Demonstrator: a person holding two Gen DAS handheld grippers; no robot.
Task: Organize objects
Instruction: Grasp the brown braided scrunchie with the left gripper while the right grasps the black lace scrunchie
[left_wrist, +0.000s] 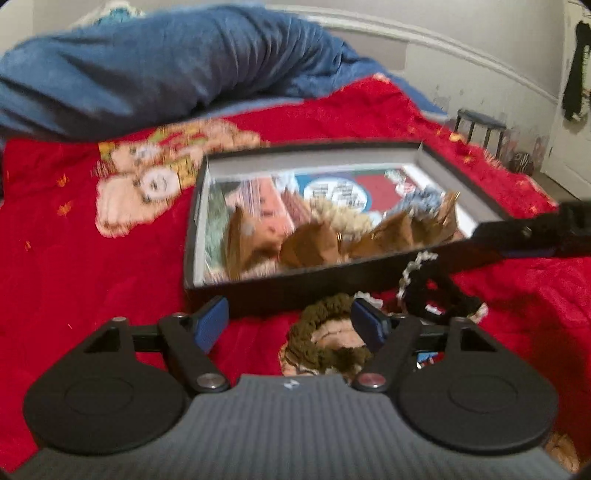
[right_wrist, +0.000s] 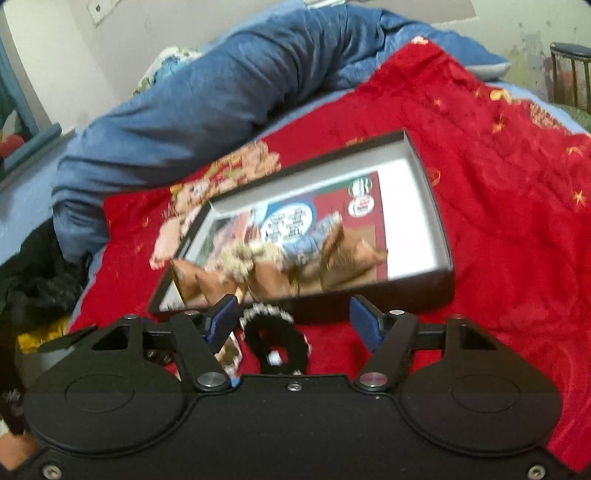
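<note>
Olive scrunchie (left_wrist: 325, 332) seen only by left gripper (left_wrist: 291, 325), black scrunchie (right_wrist: 275, 338) before right gripper (right_wrist: 293, 319), both apart

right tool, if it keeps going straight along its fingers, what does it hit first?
Probably the black scrunchie lying on the red blanket between the open right tool's fingers; beyond it is the near wall of the black box. Motion blur leaves depth uncertain.

Both wrist views close, angled down; share black box (left_wrist: 258, 295) (right_wrist: 369, 299).
</note>
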